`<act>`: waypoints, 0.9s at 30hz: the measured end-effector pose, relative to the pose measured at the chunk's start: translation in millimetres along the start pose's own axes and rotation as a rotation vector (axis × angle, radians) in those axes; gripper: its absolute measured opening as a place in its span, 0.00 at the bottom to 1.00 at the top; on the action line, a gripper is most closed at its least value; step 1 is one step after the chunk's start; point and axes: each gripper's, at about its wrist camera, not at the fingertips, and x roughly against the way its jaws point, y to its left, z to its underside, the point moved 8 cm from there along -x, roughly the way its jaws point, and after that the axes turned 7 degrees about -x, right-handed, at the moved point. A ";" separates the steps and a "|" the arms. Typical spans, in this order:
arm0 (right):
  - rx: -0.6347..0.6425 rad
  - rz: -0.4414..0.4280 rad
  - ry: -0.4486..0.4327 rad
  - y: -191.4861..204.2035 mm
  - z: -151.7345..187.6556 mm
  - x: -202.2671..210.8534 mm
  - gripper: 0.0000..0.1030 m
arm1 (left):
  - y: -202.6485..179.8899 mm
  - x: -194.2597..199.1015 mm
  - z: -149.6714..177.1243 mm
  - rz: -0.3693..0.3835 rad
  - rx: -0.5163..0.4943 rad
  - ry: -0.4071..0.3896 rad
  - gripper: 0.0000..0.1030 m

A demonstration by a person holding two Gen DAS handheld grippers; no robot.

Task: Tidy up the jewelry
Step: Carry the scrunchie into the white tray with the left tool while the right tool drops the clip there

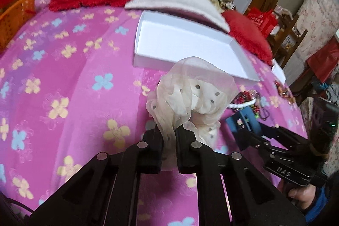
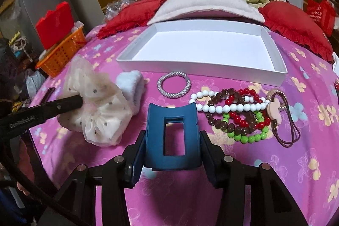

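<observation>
Left gripper (image 1: 169,135): angled downward, jaws nearly closed, pinching a cream scrunchie (image 1: 190,96). Right gripper (image 2: 172,137): angled downward, jaws partway apart, pads clamped against both sides of a blue hair claw (image 2: 172,137).

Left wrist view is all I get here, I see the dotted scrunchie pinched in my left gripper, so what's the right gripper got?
Observer: The right gripper is clamped on a blue hair claw clip.
Operator: Anything in the white box yet?
Observer: No, the white box shows a bare floor.
Operator: What's left on the bedspread?
Observer: A silver hair tie, a pile of bead bracelets and a fluffy pale blue piece beside the cream scrunchie.
</observation>
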 end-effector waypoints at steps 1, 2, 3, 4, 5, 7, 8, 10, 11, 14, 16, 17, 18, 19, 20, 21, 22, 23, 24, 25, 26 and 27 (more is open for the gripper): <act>-0.004 -0.009 -0.008 0.7 -2.1 4.7 0.45 | -3.0 5.9 -3.5 0.001 -0.006 -0.013 0.08; -0.008 -0.017 -0.016 1.8 -4.8 8.7 0.45 | -5.0 13.1 -7.4 0.003 -0.013 -0.027 0.08; -0.012 -0.024 -0.023 2.4 -7.6 11.8 0.45 | -6.8 19.6 -11.1 0.005 -0.022 -0.040 0.08; -0.017 -0.033 -0.032 2.8 -12.0 15.2 0.45 | -9.4 25.1 -15.4 0.005 -0.032 -0.051 0.08; -0.022 -0.039 -0.039 2.9 -16.5 17.1 0.45 | -11.3 28.9 -19.5 0.005 -0.042 -0.060 0.08; -0.035 -0.056 -0.052 2.2 -30.6 21.3 0.45 | -14.4 34.1 -29.1 0.011 -0.054 -0.072 0.08; -0.039 -0.060 -0.057 0.9 -37.3 22.6 0.45 | -15.0 34.3 -35.9 0.015 -0.057 -0.074 0.08; -0.053 -0.065 -0.071 -3.6 -58.3 22.8 0.45 | -12.9 31.3 -48.6 0.015 -0.057 -0.071 0.08; -0.059 -0.069 -0.075 -5.4 -65.6 21.4 0.45 | -11.1 28.5 -55.9 0.014 -0.057 -0.069 0.08; -0.092 -0.068 -0.084 -17.5 -96.7 10.7 0.45 | -5.6 12.7 -78.5 -0.007 -0.070 -0.060 0.08; -0.111 -0.041 -0.085 -28.9 -120.7 -6.1 0.45 | -0.1 -6.2 -97.4 -0.037 -0.084 -0.047 0.08; -0.120 -0.036 -0.081 -33.0 -128.1 -13.2 0.45 | 2.1 -15.1 -104.3 -0.040 -0.086 -0.039 0.08; -0.140 -0.033 -0.068 -38.6 -138.7 -25.4 0.45 | 4.8 -26.0 -112.2 -0.043 -0.085 -0.028 0.08; -0.160 -0.033 -0.054 -44.0 -148.0 -37.5 0.45 | 9.1 -40.6 -121.8 -0.051 -0.081 -0.013 0.08; -0.179 -0.032 -0.039 -48.7 -156.5 -50.6 0.45 | 13.9 -55.1 -130.6 -0.060 -0.075 0.002 0.08; -0.189 -0.032 -0.028 -52.5 -162.0 -59.7 0.45 | 18.5 -68.2 -138.2 -0.066 -0.069 0.015 0.08; -0.198 -0.027 -0.012 -55.3 -171.0 -74.0 0.45 | 21.9 -79.5 -145.3 -0.074 -0.068 0.025 0.08; -0.199 -0.020 -0.002 -57.5 -178.4 -85.8 0.45 | 26.5 -92.1 -152.8 -0.090 -0.067 0.035 0.08; -0.197 -0.015 0.005 -58.9 -183.7 -94.7 0.45 | 30.7 -101.8 -158.8 -0.106 -0.068 0.041 0.08; -0.196 -0.009 0.014 -59.6 -191.4 -107.3 0.45 | 36.7 -115.7 -166.2 -0.129 -0.070 0.050 0.08; -0.196 -0.007 0.019 -61.0 -195.4 -115.8 0.45 | 41.9 -127.0 -171.0 -0.147 -0.067 0.060 0.09; -0.198 -0.004 0.026 -62.1 -200.7 -126.6 0.45 | 47.3 -137.7 -174.9 -0.158 -0.060 0.071 0.09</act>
